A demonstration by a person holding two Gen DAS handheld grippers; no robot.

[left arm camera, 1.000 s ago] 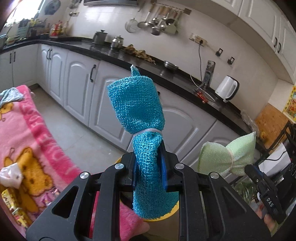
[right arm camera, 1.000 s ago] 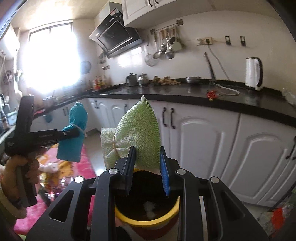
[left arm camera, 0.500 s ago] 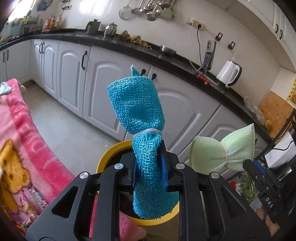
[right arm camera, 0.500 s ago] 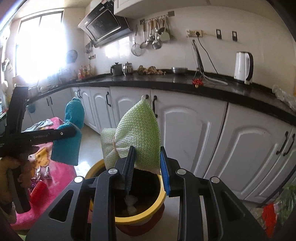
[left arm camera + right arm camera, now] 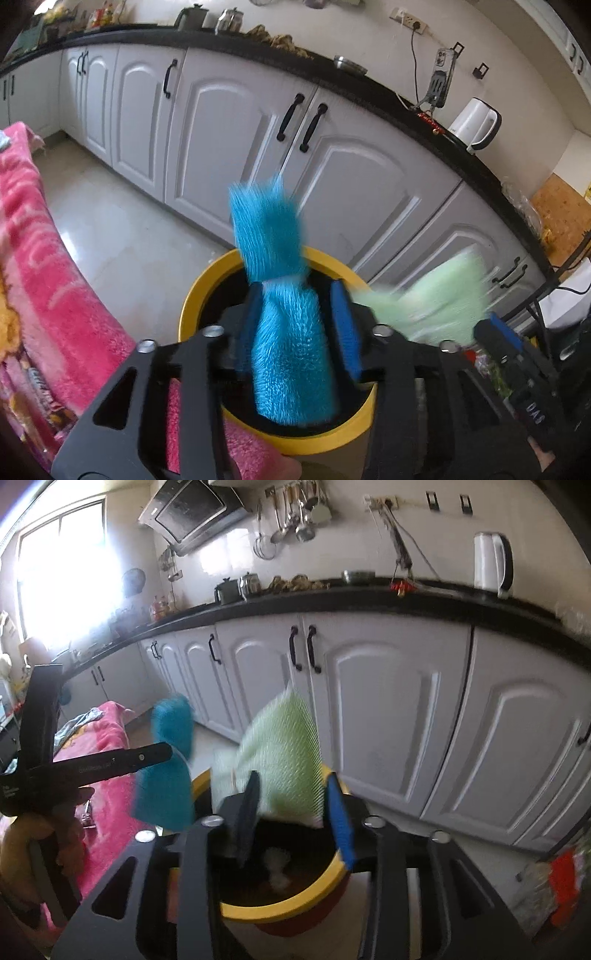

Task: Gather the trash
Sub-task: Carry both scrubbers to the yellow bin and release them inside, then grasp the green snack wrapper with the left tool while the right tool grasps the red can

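Both jaws are opening: left gripper (image 5: 297,332) freeing the blue cloth (image 5: 284,325), right gripper (image 5: 291,812) the green cloth (image 5: 280,768), over the yellow bin (image 5: 207,291).

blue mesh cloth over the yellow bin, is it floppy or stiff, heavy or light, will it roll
The blue mesh cloth looks soft: a tie cinches its middle, so it probably squashes easily. Its top stands above the opening fingers, suggesting it's light. Open knit weave likely grips rather than slips; it should land in the yellow bin without rolling.

Readable only: "DAS" in pale letters on the black body of the right claw (image 5: 496,328); other print too blurred.
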